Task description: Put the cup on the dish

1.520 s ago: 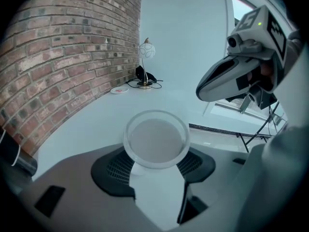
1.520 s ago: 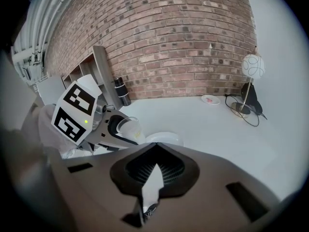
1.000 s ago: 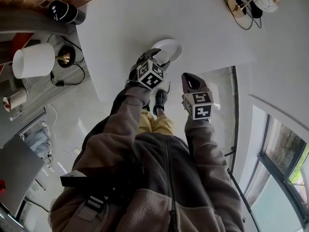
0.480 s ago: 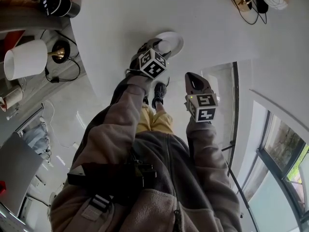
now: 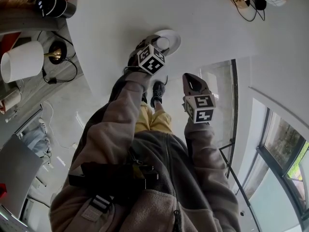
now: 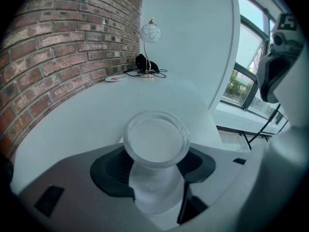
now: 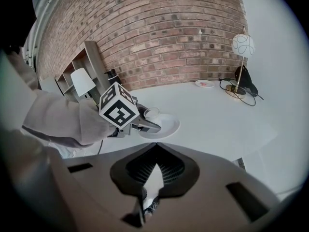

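One clear round cup (image 6: 155, 139) clamped in left claw (image 6: 154, 172) over white dish (image 7: 165, 125); right claw (image 7: 153, 166) closed

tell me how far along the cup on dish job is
Done: the glass cup is picked up, clamped in the left gripper. In hand: it is held at the white dish, over its near rim; whether it touches the dish is unclear. Left: set it down on the dish and open the jaws. The right gripper is shut on nothing, off to the side.
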{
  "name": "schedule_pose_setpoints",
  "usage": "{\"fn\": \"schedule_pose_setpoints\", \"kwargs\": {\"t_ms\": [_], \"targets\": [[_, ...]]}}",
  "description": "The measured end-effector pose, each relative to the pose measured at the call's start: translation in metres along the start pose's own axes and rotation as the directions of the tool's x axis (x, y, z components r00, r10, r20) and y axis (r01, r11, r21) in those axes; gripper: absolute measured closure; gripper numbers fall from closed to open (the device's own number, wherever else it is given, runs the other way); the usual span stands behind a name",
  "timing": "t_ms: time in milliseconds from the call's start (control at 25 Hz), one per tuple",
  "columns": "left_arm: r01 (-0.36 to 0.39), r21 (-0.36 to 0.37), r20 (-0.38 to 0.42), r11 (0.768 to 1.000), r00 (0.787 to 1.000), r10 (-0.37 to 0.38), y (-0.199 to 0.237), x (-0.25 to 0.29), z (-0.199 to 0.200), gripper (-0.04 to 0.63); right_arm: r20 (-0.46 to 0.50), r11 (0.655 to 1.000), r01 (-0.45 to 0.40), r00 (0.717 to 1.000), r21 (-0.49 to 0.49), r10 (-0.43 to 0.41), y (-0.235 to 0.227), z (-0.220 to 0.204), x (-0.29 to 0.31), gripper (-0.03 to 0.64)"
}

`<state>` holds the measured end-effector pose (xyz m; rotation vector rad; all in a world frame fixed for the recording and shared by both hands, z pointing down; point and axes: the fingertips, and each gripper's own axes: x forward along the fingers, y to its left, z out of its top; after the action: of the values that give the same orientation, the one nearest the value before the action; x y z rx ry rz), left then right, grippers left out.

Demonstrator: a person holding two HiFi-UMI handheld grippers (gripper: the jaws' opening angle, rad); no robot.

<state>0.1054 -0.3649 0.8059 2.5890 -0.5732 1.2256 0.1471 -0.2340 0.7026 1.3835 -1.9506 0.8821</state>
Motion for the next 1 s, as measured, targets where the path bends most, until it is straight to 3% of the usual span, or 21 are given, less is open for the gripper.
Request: {"fn": "schedule_pose_setpoints", "kwargs": {"t_ms": [200,520,800,880,1000], "targets": [[0.026,-0.021,-0.01,0.999,1.0,-0.026,-0.001,-0.002,-0.003,0.339,0.004,1.0,0.001,1.0,-0.005,-0.001,0.0,0.001,-0.002,0.614],[-0.031,-0.018,-0.048,0.999,0.998,0.03,-0.006,-0.053,-0.021,0.339,0.055,0.999,0.012,0.998,-0.035,-0.01,0.004,0.016,-0.016,0.614],[-0.143,-0.114,0.047,0.983,0.988,0.149,-0.012,-0.149,-0.008,0.344,0.203,0.998,0.002,0.979,-0.064,0.011,0.025,0.074,-0.053,0.614],[-0.179,-0.124,0.095,0.976,0.977,0.191,-0.007,-0.172,0.011,0.418,0.247,0.995,0.004,0.969,-0.099,0.021,0.03,0.095,-0.064,0.614],[-0.231,-0.124,0.161,0.965,0.955,0.249,-0.007,-0.21,0.035,0.473,0.295,0.991,0.003,0.955,-0.132,0.037,0.041,0.115,-0.085,0.614]]}}
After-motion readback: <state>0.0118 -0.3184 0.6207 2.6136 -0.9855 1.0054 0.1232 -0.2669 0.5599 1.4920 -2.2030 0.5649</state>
